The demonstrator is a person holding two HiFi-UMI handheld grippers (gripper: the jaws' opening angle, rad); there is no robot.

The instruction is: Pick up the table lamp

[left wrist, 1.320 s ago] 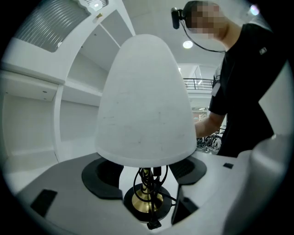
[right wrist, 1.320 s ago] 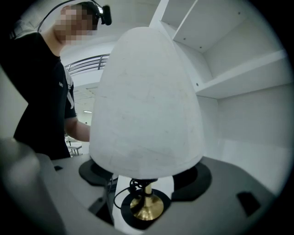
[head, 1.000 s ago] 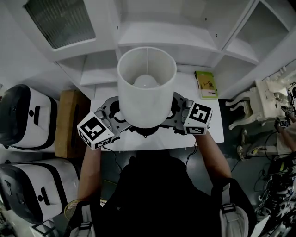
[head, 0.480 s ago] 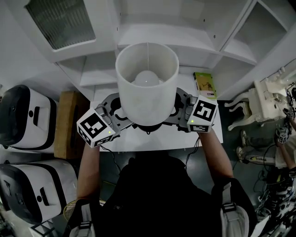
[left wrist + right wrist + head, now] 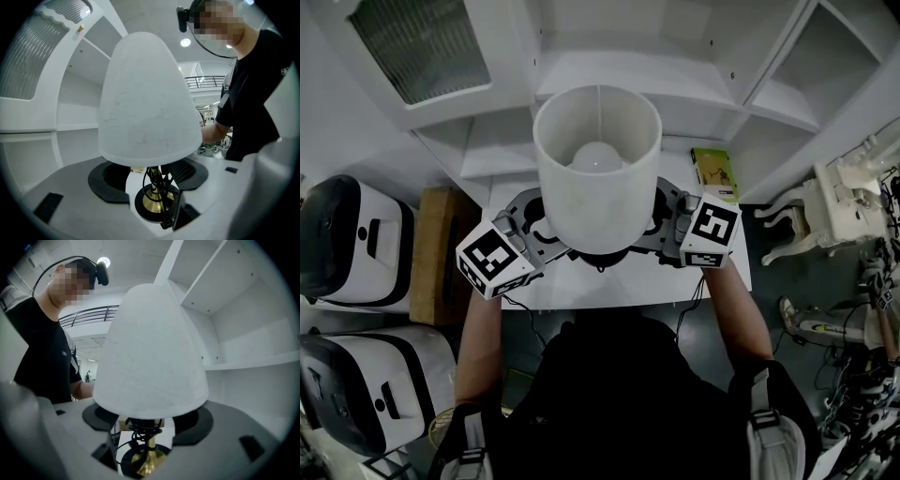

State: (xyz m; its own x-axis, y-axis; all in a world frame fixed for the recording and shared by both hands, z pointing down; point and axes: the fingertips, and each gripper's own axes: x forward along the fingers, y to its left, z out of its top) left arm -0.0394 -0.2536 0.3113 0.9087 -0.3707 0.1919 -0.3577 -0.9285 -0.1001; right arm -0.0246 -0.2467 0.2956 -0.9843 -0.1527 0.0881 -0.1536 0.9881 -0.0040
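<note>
1. The left gripper (image 5: 154, 208) has its jaws set wide, closed on the black base (image 5: 142, 212) of the lamp (image 5: 145, 103). The brass foot (image 5: 157, 202) and looped cord (image 5: 157, 180) rise between them.
2. The right gripper (image 5: 143, 458) stands opposite with the same wide grip on that base, and the brass foot (image 5: 145, 462) shows low between its jaws.
3. Only the gripper views show the base and the cord. In the head view the shade (image 5: 597, 197) hides them, and the left gripper (image 5: 546, 246) and right gripper (image 5: 661, 234) go in under it from either side.
4. Only the head view looks down into the shade, onto the bulb (image 5: 597, 157).
5. Each gripper view shows the person (image 5: 253, 93) behind the lamp.
6. A white table (image 5: 609, 286) lies below the lamp, with a green book (image 5: 715, 173) on it to the lamp's right.
7. White shelves (image 5: 619, 70) stand just behind the lamp.
8. A wooden stand (image 5: 436, 248) is left of the lamp. Two black-and-white machines (image 5: 342, 234) stand farther left.
9. White carved furniture (image 5: 834, 206) stands well right of the lamp.
10. The table's front edge is just before the lamp, by the person.
</note>
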